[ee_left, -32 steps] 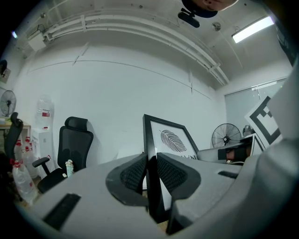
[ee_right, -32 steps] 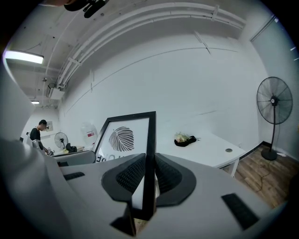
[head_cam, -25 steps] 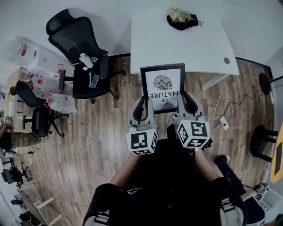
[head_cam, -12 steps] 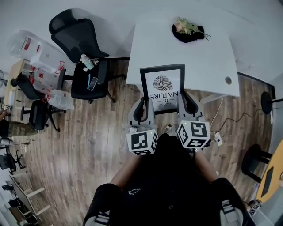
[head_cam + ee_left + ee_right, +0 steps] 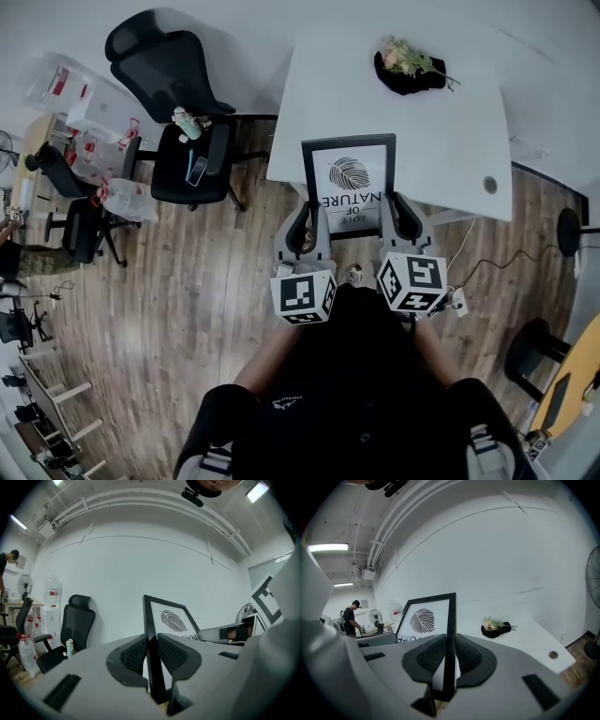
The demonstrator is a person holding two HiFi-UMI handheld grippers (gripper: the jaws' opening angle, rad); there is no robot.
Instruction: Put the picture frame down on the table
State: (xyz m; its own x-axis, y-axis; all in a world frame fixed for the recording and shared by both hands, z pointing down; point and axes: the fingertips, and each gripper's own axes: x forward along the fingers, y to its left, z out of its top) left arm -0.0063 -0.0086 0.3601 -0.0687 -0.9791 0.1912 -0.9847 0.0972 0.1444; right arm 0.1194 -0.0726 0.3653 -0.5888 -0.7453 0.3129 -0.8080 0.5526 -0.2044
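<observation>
Left gripper (image 5: 303, 230), right gripper (image 5: 403, 217), clamped on picture frame (image 5: 349, 173) sides

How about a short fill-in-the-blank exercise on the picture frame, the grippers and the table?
1. The left gripper is shut on the picture frame's left edge, the right gripper on its ____ edge.
2. On the white table lies a dark bundle of ____.
3. The office chair beside the table is ____.
Missing words: right; flowers; black.
</observation>
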